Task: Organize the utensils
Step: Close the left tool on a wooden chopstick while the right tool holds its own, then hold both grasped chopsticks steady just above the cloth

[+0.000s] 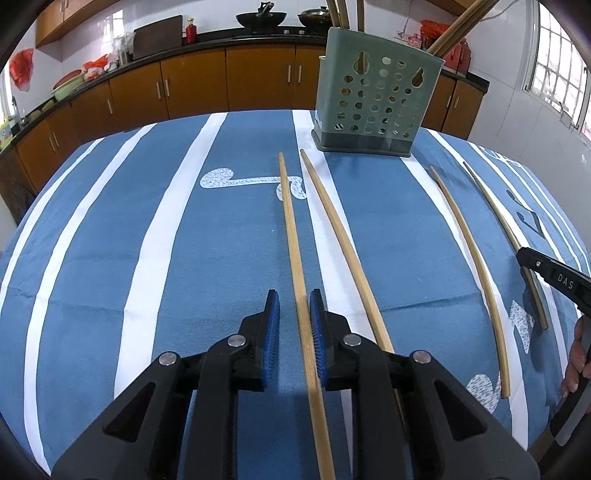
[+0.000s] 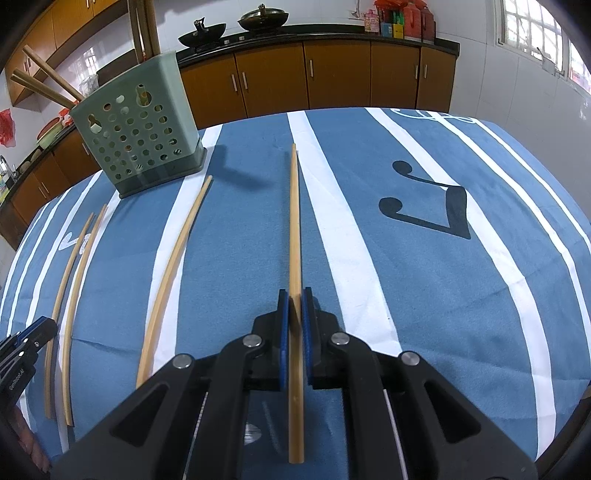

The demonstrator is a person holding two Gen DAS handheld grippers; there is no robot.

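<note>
Table under a blue tablecloth [image 1: 221,240] with white stripes and music-note motifs. Item 1: green perforated utensil holder [image 1: 376,107], upright at the far side of the table, several wooden chopsticks [image 1: 458,27] standing in it and leaning out over its rim. Item 2: four loose wooden chopsticks lying lengthwise on the cloth, near the holder's base but apart from it. Leftmost chopstick [image 1: 291,236]: flat on the cloth, running between the blue pads of the left gripper [image 1: 294,306]; jaws stand narrowly apart, the chopstick close against the right-hand pad, with a gap on the other side. Second chopstick [image 1: 343,247]: just beside the first, its near end passing under the left gripper's right finger. Third chopstick [image 1: 476,273]: lying free, well to the right. Fourth chopstick [image 2: 294,236]: pinched between the pads of the right gripper [image 2: 294,306], jaws closed onto it, shaft pointing away from the camera; whether it is lifted off the cloth cannot be told. Background: wooden kitchen cabinets [image 2: 340,74], two woks [image 2: 203,31] on the counter.
</note>
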